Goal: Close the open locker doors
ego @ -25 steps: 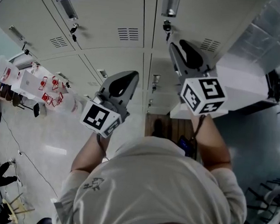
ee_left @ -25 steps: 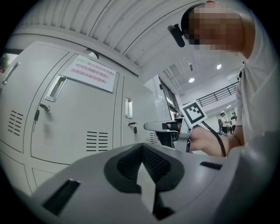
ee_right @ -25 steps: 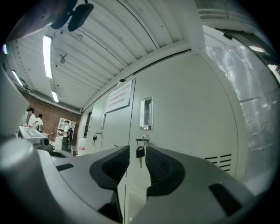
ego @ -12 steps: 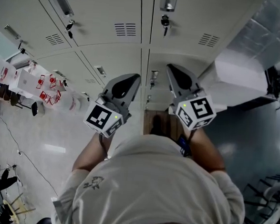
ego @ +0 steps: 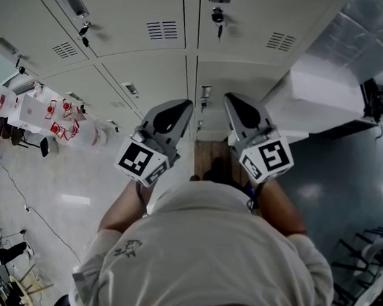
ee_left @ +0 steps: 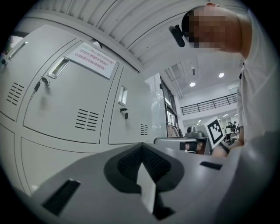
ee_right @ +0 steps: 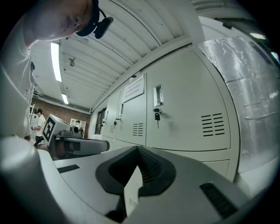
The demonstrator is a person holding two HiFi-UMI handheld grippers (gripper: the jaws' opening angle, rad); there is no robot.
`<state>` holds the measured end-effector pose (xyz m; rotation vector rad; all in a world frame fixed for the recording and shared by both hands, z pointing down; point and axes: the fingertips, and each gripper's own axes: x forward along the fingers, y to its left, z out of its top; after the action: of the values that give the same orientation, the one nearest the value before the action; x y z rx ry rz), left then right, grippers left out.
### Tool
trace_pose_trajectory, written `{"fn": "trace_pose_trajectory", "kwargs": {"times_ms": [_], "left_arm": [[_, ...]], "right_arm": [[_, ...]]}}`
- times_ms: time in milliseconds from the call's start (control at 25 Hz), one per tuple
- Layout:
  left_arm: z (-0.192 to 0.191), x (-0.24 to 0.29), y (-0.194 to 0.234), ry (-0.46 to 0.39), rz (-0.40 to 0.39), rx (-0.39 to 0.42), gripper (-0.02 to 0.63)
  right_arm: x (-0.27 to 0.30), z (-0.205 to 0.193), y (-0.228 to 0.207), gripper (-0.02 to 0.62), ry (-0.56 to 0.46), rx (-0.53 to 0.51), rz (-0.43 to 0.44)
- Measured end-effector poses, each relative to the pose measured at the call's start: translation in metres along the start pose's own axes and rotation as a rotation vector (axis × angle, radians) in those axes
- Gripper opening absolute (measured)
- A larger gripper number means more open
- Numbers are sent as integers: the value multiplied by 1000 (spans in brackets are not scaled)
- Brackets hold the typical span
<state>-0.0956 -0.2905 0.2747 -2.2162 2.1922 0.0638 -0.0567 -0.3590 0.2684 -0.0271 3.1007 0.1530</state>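
Head view, looking steeply down: a person [ego: 204, 254] in a pale shirt faces a bank of grey lockers [ego: 151, 71], with the left gripper [ego: 175, 109] and the right gripper [ego: 238, 106] held side by side, near the steel but not seen to touch it. Each gripper's own view shows its jaws pressed together with nothing between them. The locker doors on the far rows lie flush, and keys [ego: 218, 17] hang from their locks. The only candidate for an open door is a pale panel [ego: 326, 96] that stands out from the locker face just right of the right gripper. Whether it really is a door cannot be told from this angle. A door of this kind looks like thin painted sheet steel pierced by vent slots [ego: 162, 29]. It is probably light, stiff and free on its hinges, with a surface smooth enough for a jaw to skid on. No pinch seems called for: the closed jaw tips could push flat against the free edge, on the lock side and far from the hinge, where the least effort swings it. The hanging key is best kept clear of. A light door may bounce back if its latch does not catch, so a steady push to the frame looks safer than a shove.
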Motion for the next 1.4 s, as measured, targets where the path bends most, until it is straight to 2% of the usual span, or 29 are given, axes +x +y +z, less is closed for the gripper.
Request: {"fn": "trace_pose_trajectory", "kwargs": {"times_ms": [200,440,600,920,1080,1200,1400], "left_arm": [[-11,3,-15,11,-4,-7,-2],[-27,5,-41,38,-3,-7,-2],[-30,7,-62,34,28,-22,-2],[-38,6,-130,39,70,-5,-2],[-43,-5,-168,49,104,-27,-2],[-48,-15,-189,72,122,-8,-2],[-51,-21,-220,61,134,-1,-2]], "right_arm": [[-16,-8,8,-2,-3,-6,37],[-41,-13,8,-2,7,35,71],[-71,-24,1,-2,18,48,103],[-136,-33,-5,-2,34,55,149],[-174,-34,1,-2,49,63,179],[-199,-36,5,-2,58,60,201],[-235,-45,13,-2,56,79,212]]}}
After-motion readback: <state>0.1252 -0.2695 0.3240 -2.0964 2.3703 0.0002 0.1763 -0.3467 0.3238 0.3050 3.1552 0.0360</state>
